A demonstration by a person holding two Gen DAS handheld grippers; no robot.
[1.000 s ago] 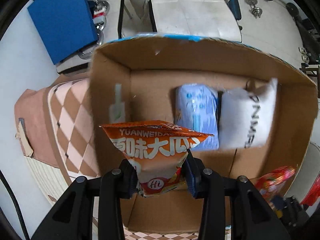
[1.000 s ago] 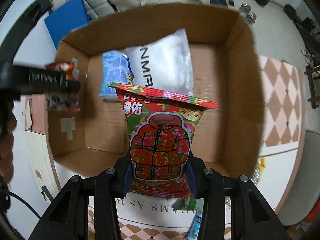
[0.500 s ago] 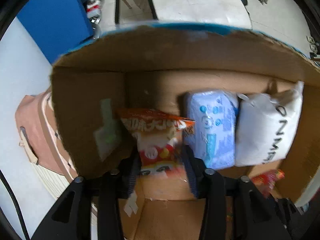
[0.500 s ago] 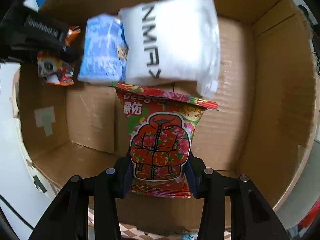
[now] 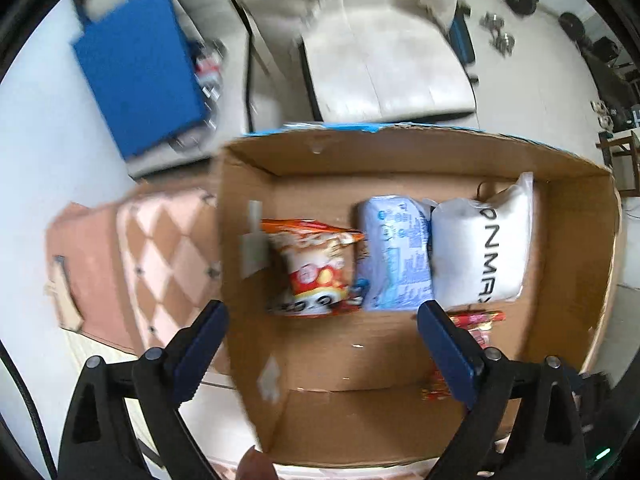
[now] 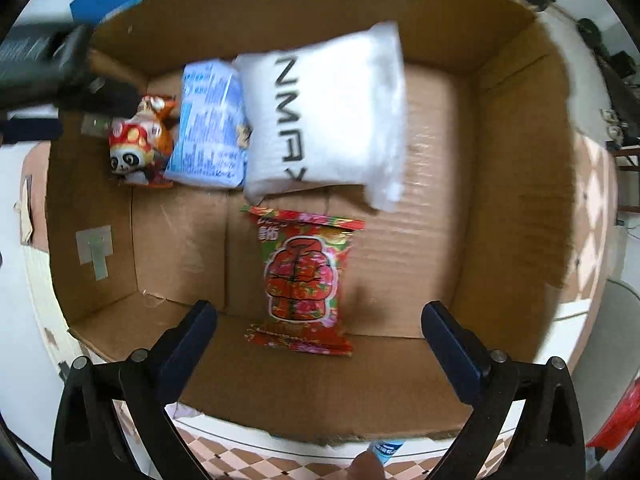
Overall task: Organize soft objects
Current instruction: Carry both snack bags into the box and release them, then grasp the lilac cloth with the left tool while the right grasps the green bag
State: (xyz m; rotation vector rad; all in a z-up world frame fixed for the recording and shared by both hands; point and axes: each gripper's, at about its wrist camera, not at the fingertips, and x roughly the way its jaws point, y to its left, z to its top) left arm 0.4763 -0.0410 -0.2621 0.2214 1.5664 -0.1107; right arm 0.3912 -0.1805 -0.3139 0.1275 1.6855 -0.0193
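In the left wrist view, the left gripper [image 5: 322,332] is seen with its fingers [image 5: 202,344] spread wide and nothing held between them. It hangs above the near-left part of an open cardboard box [image 5: 576,240]. Three soft packs are lined up against the far wall of the box: an orange snack bag [image 5: 316,268] at the left, a pale blue pack [image 5: 394,256] touching it, and a white pouch [image 5: 486,248] pressed against the blue pack. A red packet [image 5: 476,322] is partly hidden behind the right-hand finger. A checked cloth [image 5: 160,264] is seen beside the box on the left.

In the right wrist view, the right gripper [image 6: 320,330] is likewise shown with fingers [image 6: 454,346] spread and empty, held over the near wall of the cardboard box [image 6: 516,184]. The red packet [image 6: 306,280] lies flat on the box floor between the fingers' line, just in front of the white pouch [image 6: 324,112] and apart from the row. The pale blue pack [image 6: 210,128] and the orange snack bag [image 6: 140,142] are seen to the left, with the left gripper's dark body above them.

Both packs appear to have been set down, so withdrawal is judged to be the step in hand. A spread finger could catch the box wall on the way out and drag the box. The orange snack bag leans and could tip over if the neighbouring pack is nudged.
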